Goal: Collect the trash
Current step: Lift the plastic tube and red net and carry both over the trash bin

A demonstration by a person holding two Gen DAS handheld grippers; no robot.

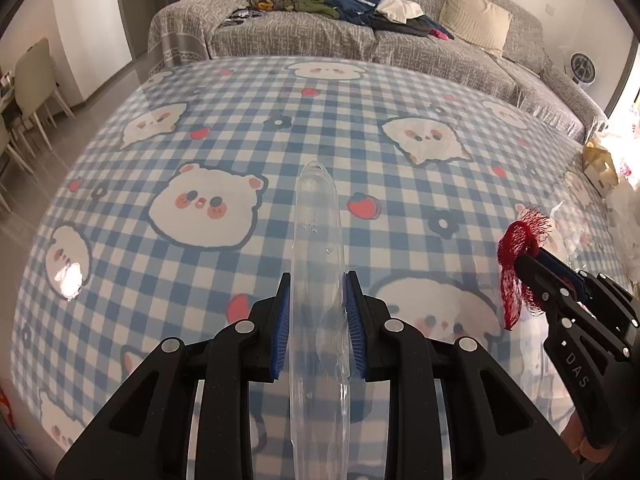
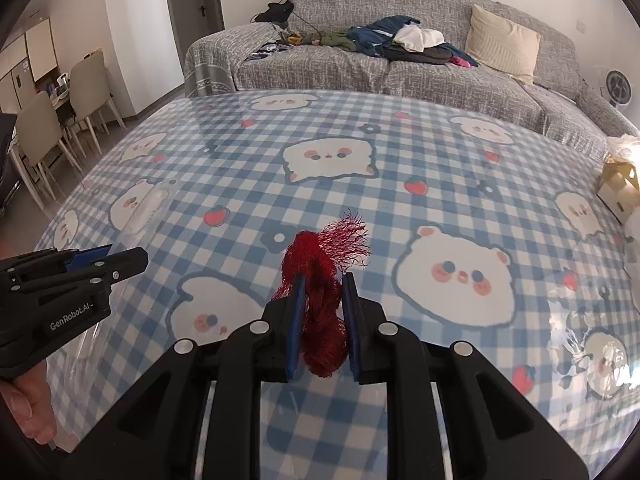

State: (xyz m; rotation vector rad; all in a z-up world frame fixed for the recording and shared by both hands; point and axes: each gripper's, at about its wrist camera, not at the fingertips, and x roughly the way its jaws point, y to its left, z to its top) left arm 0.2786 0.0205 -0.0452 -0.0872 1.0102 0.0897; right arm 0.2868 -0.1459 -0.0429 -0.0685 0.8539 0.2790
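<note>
Clear plastic: the left gripper has its blue pads pressed on both sides of a thin clear plastic piece; the piece stands on edge between the jaws and juts forward over the table, and from the right wrist view it is only a faint sheen near that claw.
Red mesh: the right gripper is closed narrowly around a bunched red net bag; a frayed tuft sticks out past the fingertips and a lump hangs below the pads.
Table: a blue checked cloth with bear faces under a glossy cover; both loads are held above it, neither resting on it.
Remaining litter: a crumpled clear wrapper lies at the right side; a small cardboard box stands near the far right edge beside more pale plastic, too glared to identify.
Risk, left: the plastic looks slick and flexible; a tilt or a quick swing could let it slide out or buckle.
Risk, right: the net seems loosely gathered; the hanging part could snag on the box or wrapper and pull free.
Risk, both: no bin is visible; both claws are full, so reaching for more would likely cost a drop.
</note>
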